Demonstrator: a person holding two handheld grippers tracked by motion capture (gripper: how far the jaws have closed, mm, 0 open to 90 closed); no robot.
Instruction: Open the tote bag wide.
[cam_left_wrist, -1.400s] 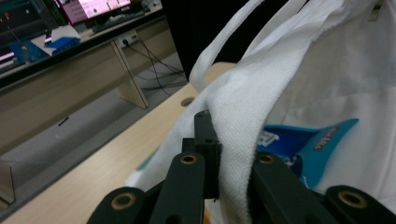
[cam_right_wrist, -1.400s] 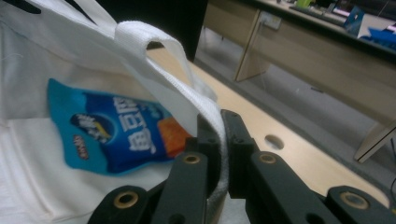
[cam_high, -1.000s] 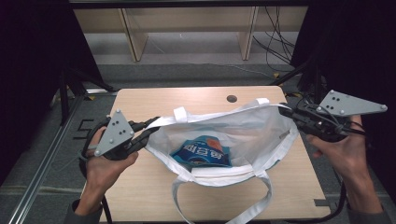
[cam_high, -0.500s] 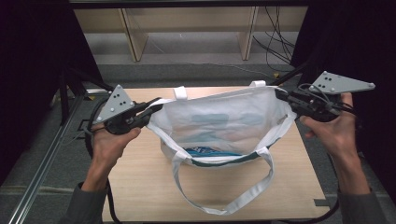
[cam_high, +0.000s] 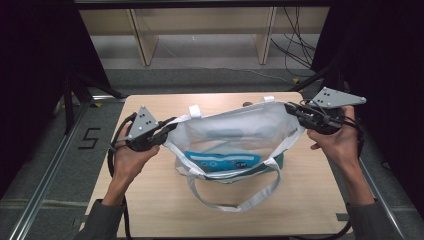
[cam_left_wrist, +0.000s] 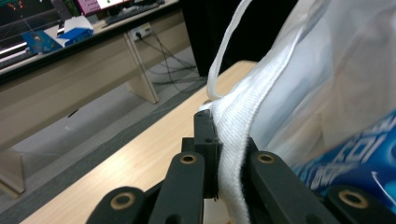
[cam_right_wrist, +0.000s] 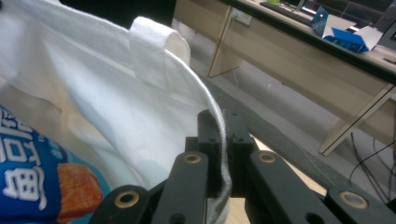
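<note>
High view puts my left gripper (cam_high: 167, 131) and right gripper (cam_high: 291, 108) each clamped on the rim of the white bag (cam_high: 235, 130), mid-frame above the table (cam_high: 160, 200), a blue packet (cam_high: 222, 161) inside. If either hem slips from the jaws, I judge the bag would collapse sideways. Since a second ago the bag stands taller and wider open.

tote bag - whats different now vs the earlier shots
The white tote bag went from sagging flat to standing open, as both hands drew nearer the person. The blue packet stays inside. Left gripper and right gripper stay clamped on its rim.
</note>
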